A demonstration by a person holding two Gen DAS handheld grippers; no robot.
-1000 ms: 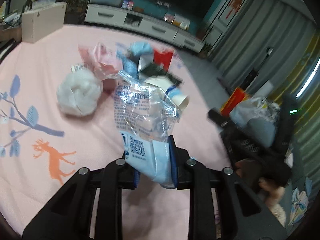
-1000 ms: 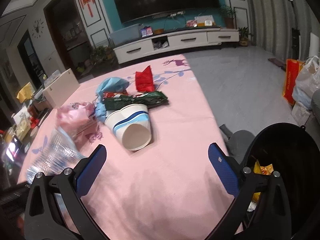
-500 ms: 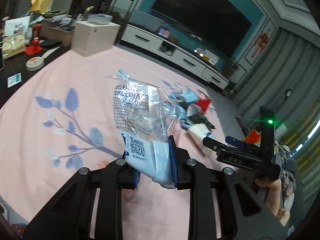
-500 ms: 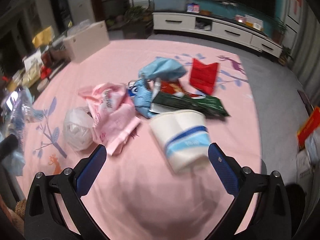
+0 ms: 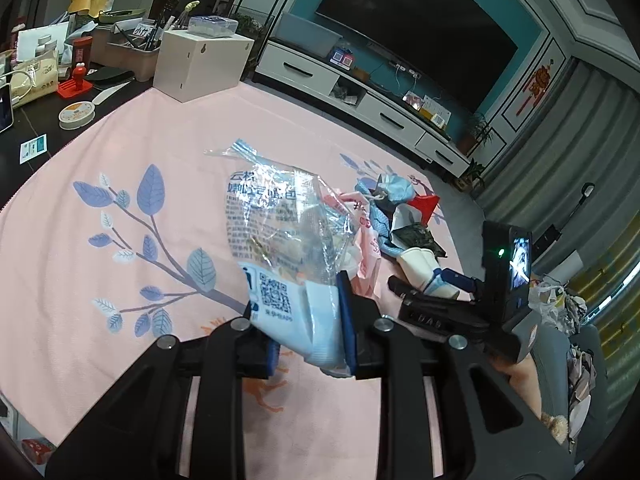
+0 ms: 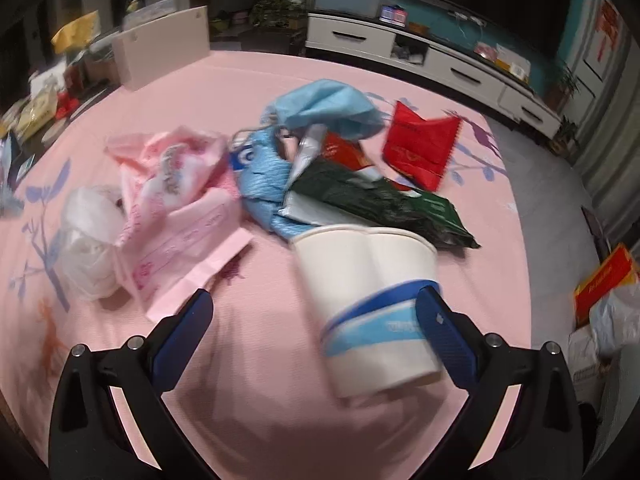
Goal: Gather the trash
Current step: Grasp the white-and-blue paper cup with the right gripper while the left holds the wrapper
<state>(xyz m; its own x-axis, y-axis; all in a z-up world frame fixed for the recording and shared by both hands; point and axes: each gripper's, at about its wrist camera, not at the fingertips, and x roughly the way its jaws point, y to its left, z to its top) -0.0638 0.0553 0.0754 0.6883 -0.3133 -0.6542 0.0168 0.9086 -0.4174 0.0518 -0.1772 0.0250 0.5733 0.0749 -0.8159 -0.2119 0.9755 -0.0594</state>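
Observation:
My left gripper (image 5: 306, 320) is shut on a clear plastic wrapper (image 5: 280, 240) with a QR code, held up above the pink tablecloth (image 5: 120, 280). My right gripper (image 6: 320, 320) stands wide open over a white paper cup (image 6: 372, 300) with a blue band, lying on its side; the cup sits by the right finger (image 6: 444, 332), and no pad presses on it. Behind the cup lies a trash pile: a green foil bag (image 6: 380, 200), a red packet (image 6: 420, 148), a blue mask (image 6: 324, 108), a pink wrapper (image 6: 180, 184) and a white crumpled ball (image 6: 92, 236). The right gripper (image 5: 448, 284) also shows in the left wrist view.
A white box (image 5: 200, 64) and a cluttered dark desk (image 5: 52, 80) stand at the table's far left. A TV cabinet (image 6: 432, 60) runs along the back wall. Bags and a red box (image 6: 604, 284) sit on the floor to the right.
The right gripper swung from the black bin at the table's edge over to the pile and closed in on the paper cup. The left gripper drifted left, still gripping the wrapper.

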